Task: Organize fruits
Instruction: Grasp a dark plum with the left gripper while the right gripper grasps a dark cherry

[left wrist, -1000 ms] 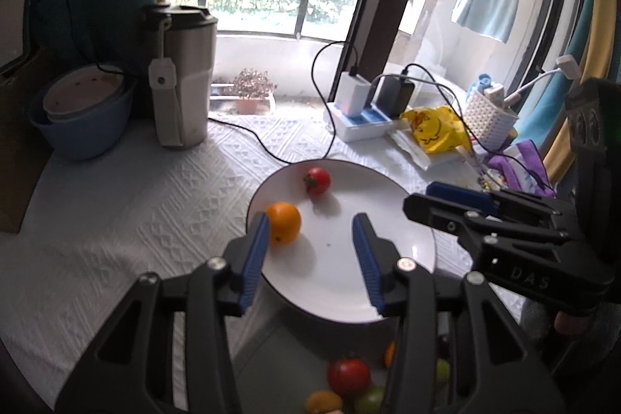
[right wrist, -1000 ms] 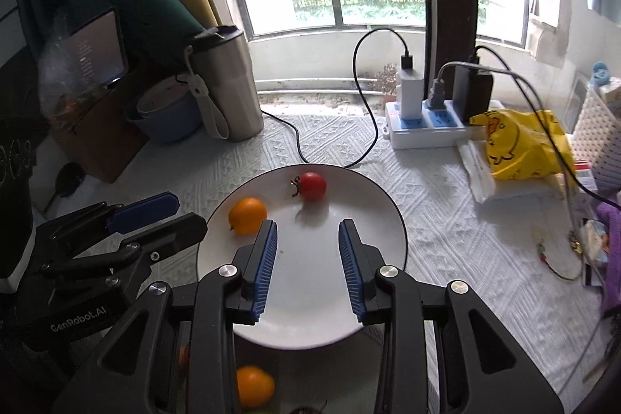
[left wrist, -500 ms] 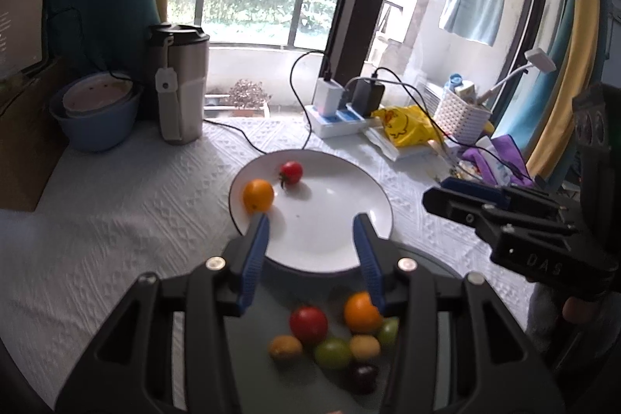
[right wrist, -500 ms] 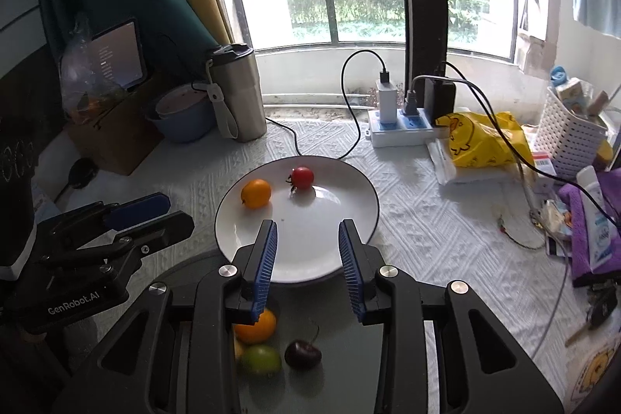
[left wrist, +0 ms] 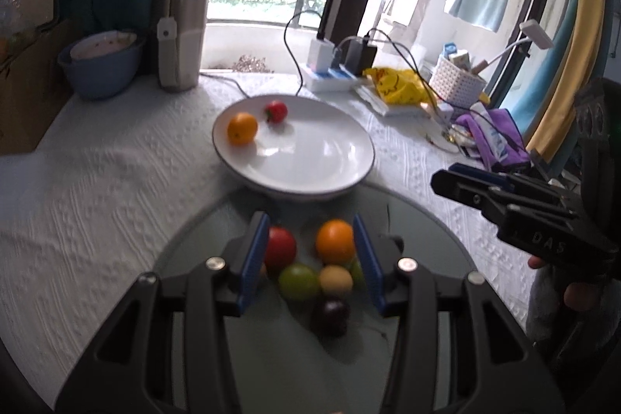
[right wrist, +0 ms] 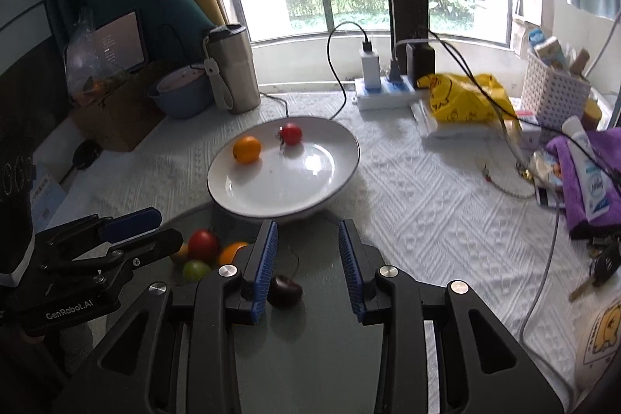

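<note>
The loose fruits sit clustered on a round dark glass tray (left wrist: 419,220) at the near edge of the counter (left wrist: 97,181): a red tomato (left wrist: 280,246), a round orange fruit (left wrist: 334,241), a green round fruit (left wrist: 299,281), a small yellow fruit (left wrist: 336,280) and a dark purple cherry (left wrist: 330,311), most of them touching one another. A second ago only a few of these showed at the bottom of the left wrist view; now the whole cluster lies between the blue pads of the left claw (left wrist: 312,255), whose jaws stand apart and press on nothing. Beyond the tray, touching its far rim, is the white round plate (left wrist: 322,158), which carries a small orange fruit (left wrist: 242,129) and a small red tomato (left wrist: 276,111) on its far left part, close together; both kept their places, while the plate has slid from under the claws to well ahead of them as both wrist views drew back toward the near edge. The right claw (right wrist: 306,262) is narrowly apart and empty above the tray, with the cherry (right wrist: 284,290) just inside its left pad; a second ago the plate filled that gap. Further out along the far edge stand a steel travel mug (left wrist: 182,37), a blue bowl (left wrist: 101,68), a white power strip (right wrist: 384,94) and a yellow plastic bag (right wrist: 464,99).
</note>
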`<state>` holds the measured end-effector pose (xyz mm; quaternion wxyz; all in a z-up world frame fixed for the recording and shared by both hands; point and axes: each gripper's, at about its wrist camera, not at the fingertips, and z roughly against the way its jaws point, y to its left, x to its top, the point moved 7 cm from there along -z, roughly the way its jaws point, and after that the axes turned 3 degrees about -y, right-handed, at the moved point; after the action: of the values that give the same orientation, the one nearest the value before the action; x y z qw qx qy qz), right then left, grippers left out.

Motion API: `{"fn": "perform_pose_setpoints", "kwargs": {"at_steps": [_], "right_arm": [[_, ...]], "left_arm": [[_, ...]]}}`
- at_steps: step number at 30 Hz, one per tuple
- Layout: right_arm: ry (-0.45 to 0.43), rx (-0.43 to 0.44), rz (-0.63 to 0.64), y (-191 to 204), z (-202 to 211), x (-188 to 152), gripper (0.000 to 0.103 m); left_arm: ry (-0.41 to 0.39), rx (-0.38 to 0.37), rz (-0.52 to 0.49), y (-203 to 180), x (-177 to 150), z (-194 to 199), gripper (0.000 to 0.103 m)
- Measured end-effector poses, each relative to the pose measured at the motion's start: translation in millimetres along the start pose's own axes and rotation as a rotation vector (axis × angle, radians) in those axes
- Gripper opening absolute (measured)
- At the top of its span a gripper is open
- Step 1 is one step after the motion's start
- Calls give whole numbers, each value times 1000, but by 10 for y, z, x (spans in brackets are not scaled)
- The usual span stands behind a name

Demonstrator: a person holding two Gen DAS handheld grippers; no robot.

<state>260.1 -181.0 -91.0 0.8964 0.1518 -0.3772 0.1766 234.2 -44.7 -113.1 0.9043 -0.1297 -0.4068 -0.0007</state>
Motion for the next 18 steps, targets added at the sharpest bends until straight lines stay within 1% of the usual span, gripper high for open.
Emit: {"fn": "perform_pose_setpoints", "kwargs": {"at_steps": [10, 11, 18], "right_arm": [[30, 48, -26, -49, -87, -279, 35], [23, 54, -28, -49, -100, -292, 35], [34, 85, -35, -26, -161, -387, 35]], "left_arm": [[68, 15, 7, -113, -362, -72, 47], [73, 16, 9, -127, -394, -75, 47], [113, 26, 0, -176, -523, -133, 47]]}}
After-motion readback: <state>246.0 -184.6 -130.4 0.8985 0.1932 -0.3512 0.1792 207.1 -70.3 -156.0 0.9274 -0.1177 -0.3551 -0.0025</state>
